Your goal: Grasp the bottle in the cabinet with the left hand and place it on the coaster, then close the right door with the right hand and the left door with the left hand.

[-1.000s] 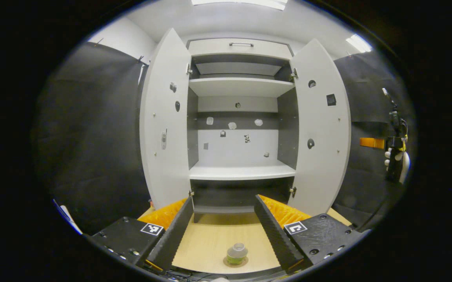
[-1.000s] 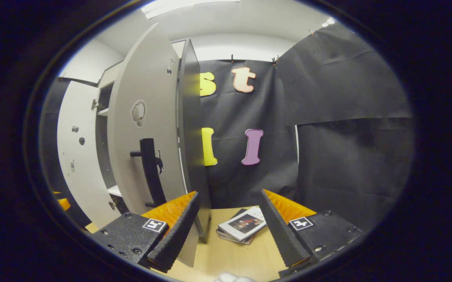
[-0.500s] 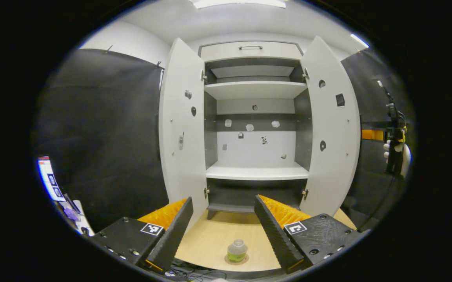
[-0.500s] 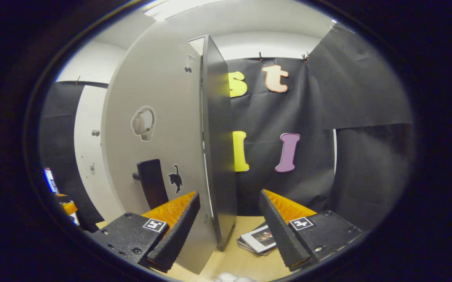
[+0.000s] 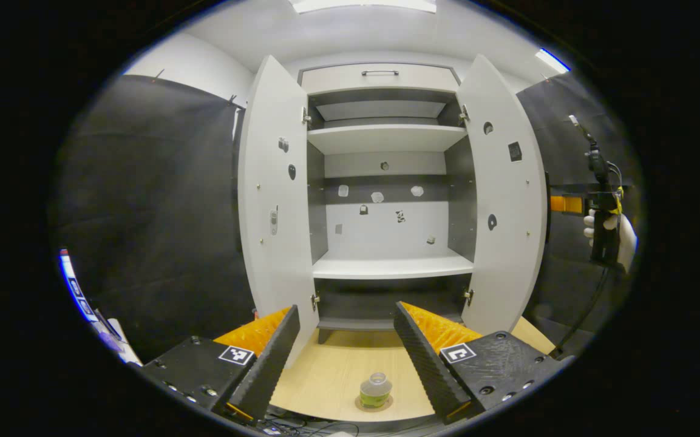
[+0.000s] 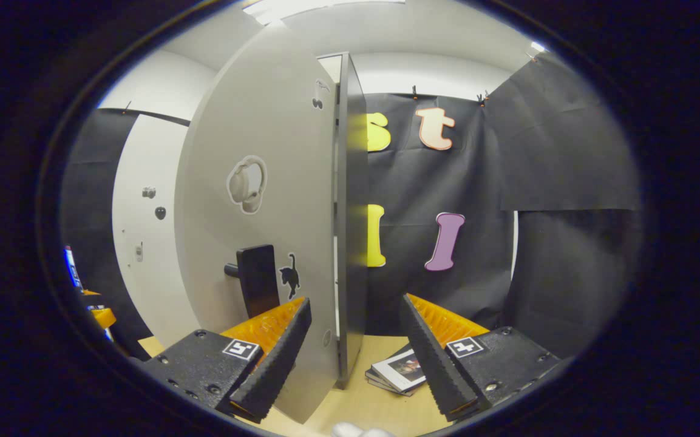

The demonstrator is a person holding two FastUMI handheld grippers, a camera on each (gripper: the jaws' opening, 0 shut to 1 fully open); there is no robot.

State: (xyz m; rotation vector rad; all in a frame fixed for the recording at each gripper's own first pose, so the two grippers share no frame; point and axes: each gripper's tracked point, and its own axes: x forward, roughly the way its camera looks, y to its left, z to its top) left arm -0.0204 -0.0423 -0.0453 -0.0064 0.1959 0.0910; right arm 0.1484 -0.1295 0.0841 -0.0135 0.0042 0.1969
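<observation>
A small clear bottle with a green label stands upright on a round coaster on the wooden tabletop. It sits low between the fingers of my left gripper, which is open, holds nothing and is drawn back from it. The white cabinet has both doors swung wide, the left door and the right door. My right gripper is open beside the right door's outer face, near its black handle. The door's lower edge runs between the fingers. In the left gripper view, a gloved hand holds the right gripper beyond the right door.
The cabinet shelves are bare apart from small stickers on the back panel. A stack of books lies on the table by the cabinet's dark side panel. Black cloth walls stand on both sides. The left door's inner face shows past the right door.
My right gripper has moved in closer to the right door's outer face and handle. The left gripper's view has shifted slightly. The bottle stays on the coaster and both doors remain wide.
</observation>
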